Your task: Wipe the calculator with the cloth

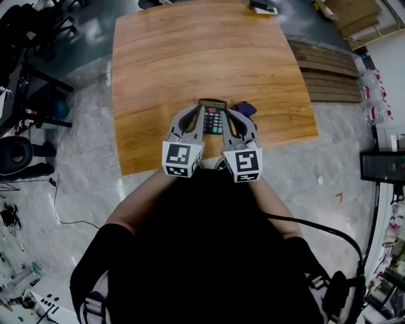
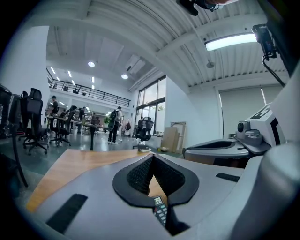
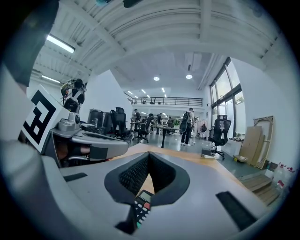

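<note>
A dark calculator [image 1: 213,118] with a green display lies near the front edge of the wooden table [image 1: 190,57]. A purple cloth [image 1: 246,109] lies just to its right, partly hidden by my right gripper [image 1: 231,116]. My left gripper [image 1: 197,114] hangs beside the right one, both above the calculator and held level. Both are shut, with nothing between their pads. In the left gripper view the calculator [image 2: 159,209] shows through the gap below the closed left gripper [image 2: 153,156]. The right gripper view shows the calculator [image 3: 139,211] under the closed right gripper [image 3: 149,154].
A small dark device [image 1: 262,7] sits at the table's far edge. Wooden planks [image 1: 329,73] lie on the floor to the right. Office chairs [image 1: 25,38] and cables stand at the left. The person's dark torso fills the bottom of the head view.
</note>
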Available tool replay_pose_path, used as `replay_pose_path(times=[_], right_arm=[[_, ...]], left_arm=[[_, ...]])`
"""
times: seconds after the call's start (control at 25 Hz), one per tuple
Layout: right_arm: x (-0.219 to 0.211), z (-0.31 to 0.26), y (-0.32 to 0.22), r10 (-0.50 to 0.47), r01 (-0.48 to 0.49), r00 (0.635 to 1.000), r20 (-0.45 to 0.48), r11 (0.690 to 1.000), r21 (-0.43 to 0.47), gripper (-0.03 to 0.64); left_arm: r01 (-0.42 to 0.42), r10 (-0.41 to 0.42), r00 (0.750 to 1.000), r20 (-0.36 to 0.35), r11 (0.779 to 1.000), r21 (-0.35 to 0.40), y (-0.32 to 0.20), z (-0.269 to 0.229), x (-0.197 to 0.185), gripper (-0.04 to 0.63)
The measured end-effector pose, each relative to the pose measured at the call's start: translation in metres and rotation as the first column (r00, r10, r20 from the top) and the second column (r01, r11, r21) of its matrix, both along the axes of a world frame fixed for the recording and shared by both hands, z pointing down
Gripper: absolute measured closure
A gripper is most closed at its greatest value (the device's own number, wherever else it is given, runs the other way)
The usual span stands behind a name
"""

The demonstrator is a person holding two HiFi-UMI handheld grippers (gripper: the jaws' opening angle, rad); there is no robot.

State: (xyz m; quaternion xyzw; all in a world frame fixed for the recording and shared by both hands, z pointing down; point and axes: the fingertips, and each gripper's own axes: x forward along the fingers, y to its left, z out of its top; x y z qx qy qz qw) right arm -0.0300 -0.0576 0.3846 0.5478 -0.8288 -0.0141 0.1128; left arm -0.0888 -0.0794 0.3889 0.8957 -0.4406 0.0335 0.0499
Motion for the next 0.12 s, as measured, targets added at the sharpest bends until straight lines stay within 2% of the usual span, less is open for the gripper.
replay_pose_path(times=[0.12], right_arm=[[0.0034,-0.0029,-0.0015,0.007,-0.007,1.0,0.0,1.0,0.009,0.603]], left_arm=[[0.0,0.0,1.0,0.001,1.0,0.004,-0.0008,0.0,0.0017,0.589]])
